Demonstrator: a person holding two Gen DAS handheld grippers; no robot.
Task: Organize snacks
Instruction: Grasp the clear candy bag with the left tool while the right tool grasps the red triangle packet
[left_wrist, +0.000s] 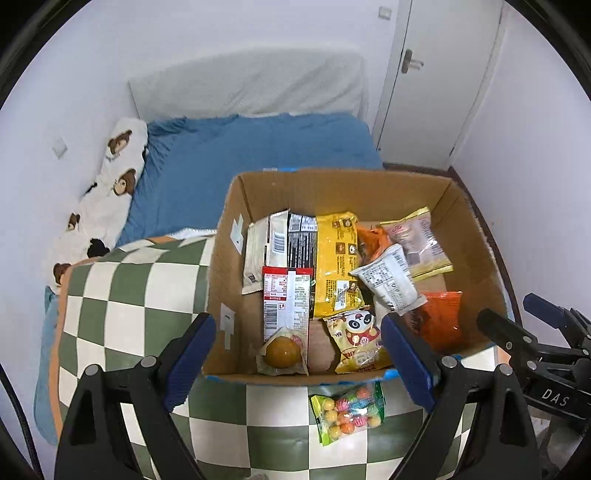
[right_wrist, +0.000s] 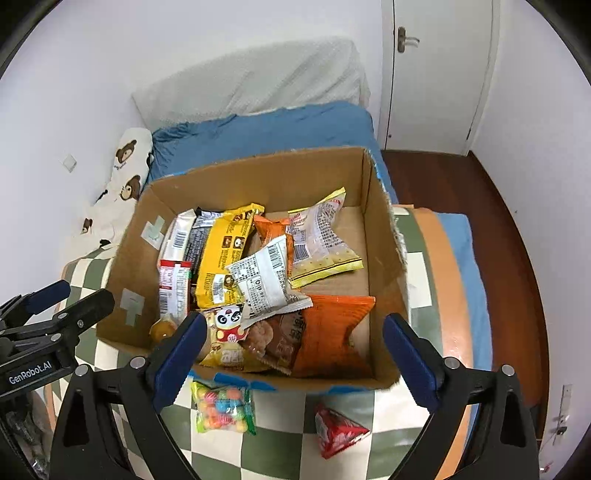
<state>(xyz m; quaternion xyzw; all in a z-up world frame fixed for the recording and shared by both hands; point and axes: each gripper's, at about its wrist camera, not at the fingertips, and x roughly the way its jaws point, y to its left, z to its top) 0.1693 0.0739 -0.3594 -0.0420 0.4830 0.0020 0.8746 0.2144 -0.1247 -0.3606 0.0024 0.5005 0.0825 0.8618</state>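
Presently, the left gripper (left_wrist: 299, 354) hangs over the near-left part of the cardboard box (right_wrist: 258, 173), its blue-padded jaws spread wide and holding nothing. Inside the box, from its left wall rightward, lie a red-and-white packet (left_wrist: 284, 302), a yellow packet (left_wrist: 336, 258), a white printed packet (right_wrist: 266, 280) and an orange bag (right_wrist: 332, 332), while a bag of coloured candy balls (right_wrist: 223, 408) and a red triangular packet (right_wrist: 338, 430) rest on the checked blanket (right_wrist: 280, 443) just in front of the box. The right gripper (right_wrist: 295, 350) hovers over the box's near-right part, jaws likewise wide apart and empty.
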